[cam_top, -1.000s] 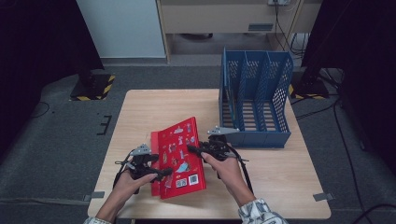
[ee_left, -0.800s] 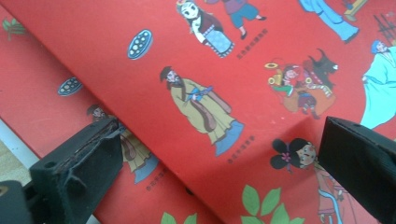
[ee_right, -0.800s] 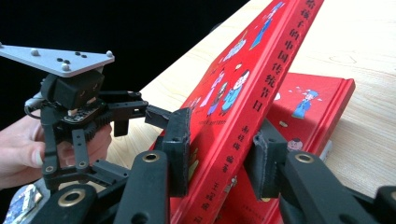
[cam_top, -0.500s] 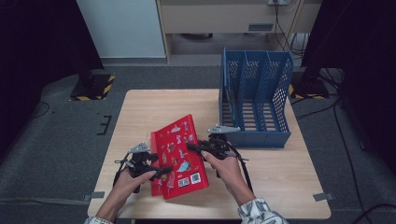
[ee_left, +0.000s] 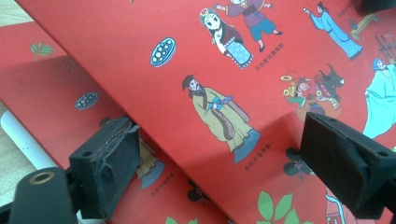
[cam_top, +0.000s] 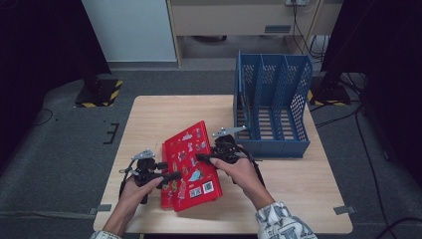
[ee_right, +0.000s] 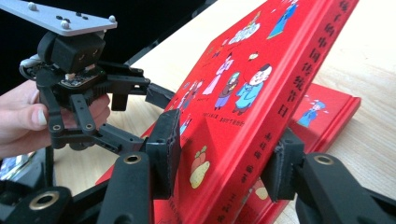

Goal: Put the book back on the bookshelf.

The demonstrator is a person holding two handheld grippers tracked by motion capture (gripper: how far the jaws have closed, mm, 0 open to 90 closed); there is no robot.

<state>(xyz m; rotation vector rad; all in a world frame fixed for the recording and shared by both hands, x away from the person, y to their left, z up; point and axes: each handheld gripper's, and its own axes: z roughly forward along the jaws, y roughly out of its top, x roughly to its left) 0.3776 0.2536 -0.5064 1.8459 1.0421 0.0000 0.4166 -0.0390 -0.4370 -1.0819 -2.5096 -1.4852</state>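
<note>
Right fingers (ee_right: 219,158) are clamped across the spine edge of the top book (ee_right: 252,88), one pad on the cover and one on the underside, so that book is tilted up off the second book (ee_right: 327,109) lying flat under it on the counter (cam_top: 164,112). In the high view the right gripper (cam_top: 201,158) sits at the book's (cam_top: 191,164) right edge, just in front of the file rack (cam_top: 271,107).

Left fingers (ee_left: 233,158) are spread wide, one pad above the raised cover and the other down by the lower book (ee_left: 56,88). They're not pinching anything as far as I can tell, more like steadying or lining up on the left edge. From above, the left gripper (cam_top: 171,175) touches or nearly touches that edge.

My read: this is the lift step, getting the top book up off the stack so it can stand on end. Next move probably calls for the left fingers to close on the free edge, then both hands swing the book upright and carry it right to a slot in the rack.

Rack has three slots, and all look empty.
</note>
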